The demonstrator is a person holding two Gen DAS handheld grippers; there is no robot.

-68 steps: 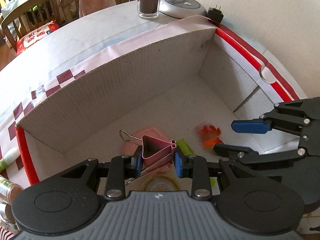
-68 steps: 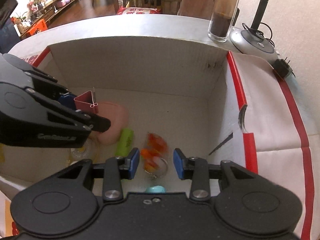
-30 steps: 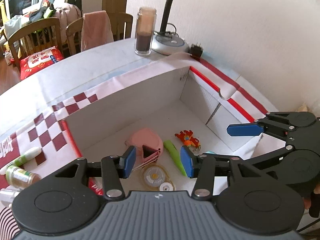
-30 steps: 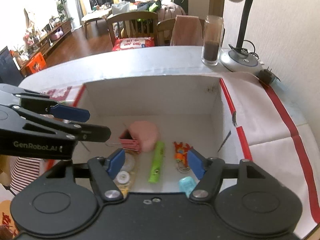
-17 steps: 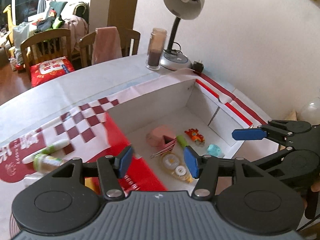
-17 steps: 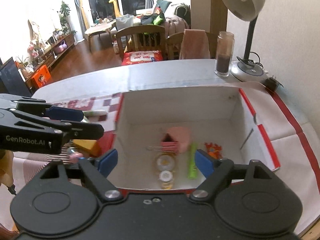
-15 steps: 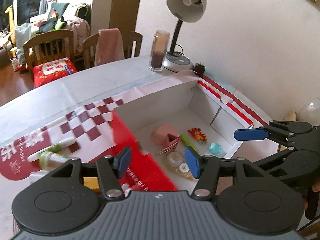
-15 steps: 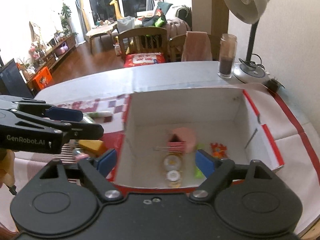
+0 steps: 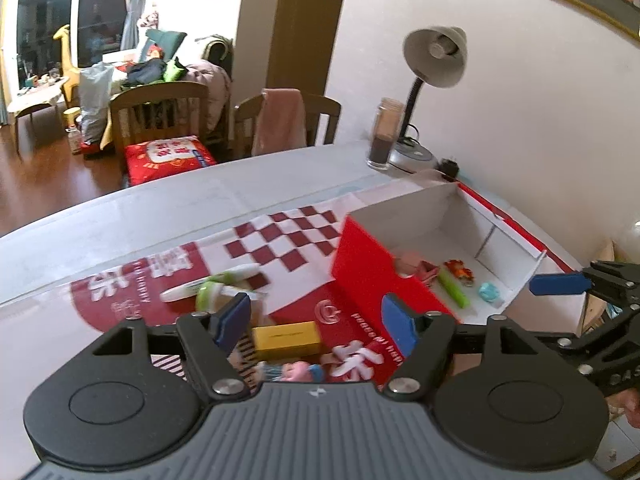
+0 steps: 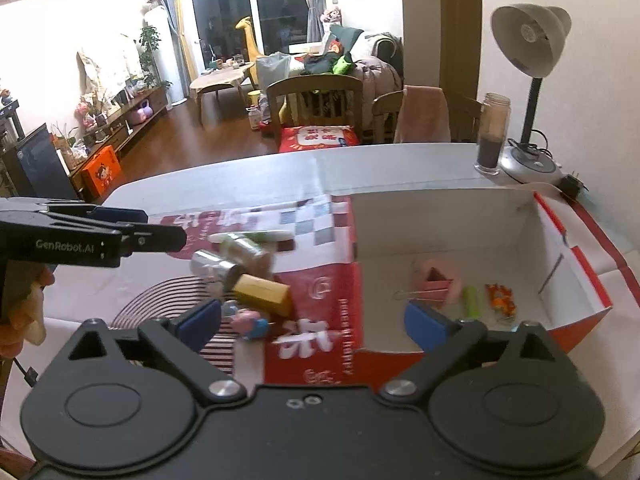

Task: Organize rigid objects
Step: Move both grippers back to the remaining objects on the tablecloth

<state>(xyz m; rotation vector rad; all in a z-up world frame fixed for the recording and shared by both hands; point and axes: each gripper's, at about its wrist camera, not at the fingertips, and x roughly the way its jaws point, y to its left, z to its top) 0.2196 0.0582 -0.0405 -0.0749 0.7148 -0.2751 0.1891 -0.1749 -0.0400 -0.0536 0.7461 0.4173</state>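
Both grippers are empty, fingers opening. The yellow box (image 9: 286, 340) lies on the desk between the left gripper (image 9: 316, 322)'s fingers at twelve o'clock, long axis crosswise; the right gripper (image 10: 320, 320) sits farther off.

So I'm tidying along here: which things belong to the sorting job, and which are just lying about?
Job:
cardboard box
yellow block
metal can
marker
small figure
binder clip

Lying about:
desk lamp
glass jar
plug adapter
chairs
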